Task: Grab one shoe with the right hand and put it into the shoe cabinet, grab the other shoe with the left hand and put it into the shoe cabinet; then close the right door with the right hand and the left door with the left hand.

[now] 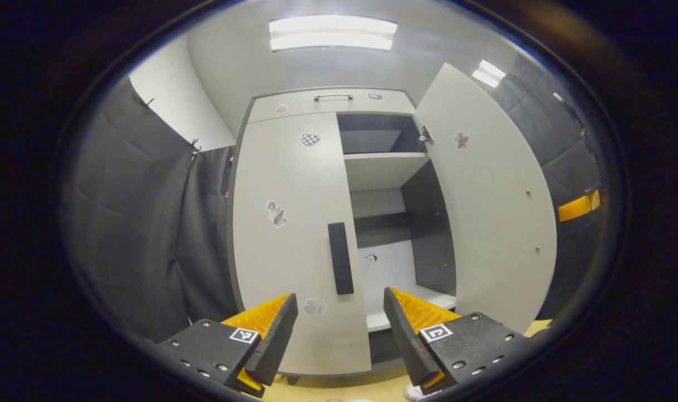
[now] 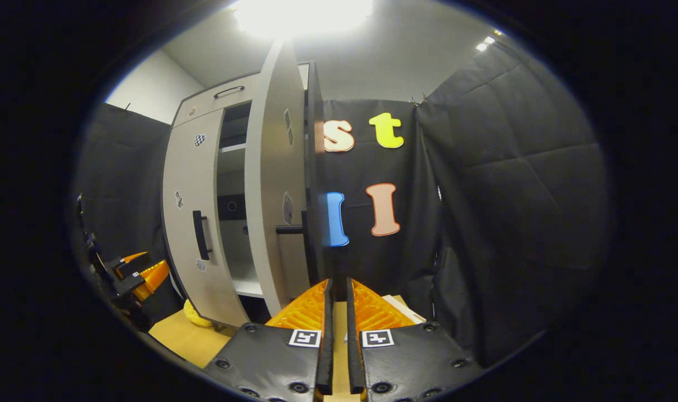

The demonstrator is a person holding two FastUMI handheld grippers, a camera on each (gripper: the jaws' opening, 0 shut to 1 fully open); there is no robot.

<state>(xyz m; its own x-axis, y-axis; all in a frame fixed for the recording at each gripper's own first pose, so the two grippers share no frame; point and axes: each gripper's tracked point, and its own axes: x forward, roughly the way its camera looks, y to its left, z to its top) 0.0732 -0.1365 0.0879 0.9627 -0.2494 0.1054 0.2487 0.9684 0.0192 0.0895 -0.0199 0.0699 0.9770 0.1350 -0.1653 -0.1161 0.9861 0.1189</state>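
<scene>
Grey-white panels of the shoe cabinet (image 1: 316, 106) faced the left gripper view head-on: its left door (image 1: 286, 234) was shut flat, with a dark vertical handle (image 1: 340, 258) near the inner edge, while the right door (image 1: 492, 206) stood swung wide, exposing shelves (image 1: 383, 167) and a dark interior. The left gripper (image 1: 339, 312) hung in front of the cabinet with its fingers well apart and nothing between them, the handle showing in the gap. A scrap of a white shoe (image 1: 414, 392) lay at the bottom edge on the tan floor (image 1: 339, 385). In the right gripper view, the right gripper (image 2: 337, 312) pointed past the outer edge of the open right door (image 2: 272, 184), fingers drawn almost together with a thin slit between and clamped on nothing. The left gripper (image 2: 132, 273) appeared at far left, near the closed left door (image 2: 191, 212). A yellow object (image 2: 196, 315) sat on the floor at the cabinet's foot; I could not tell what it was.
</scene>
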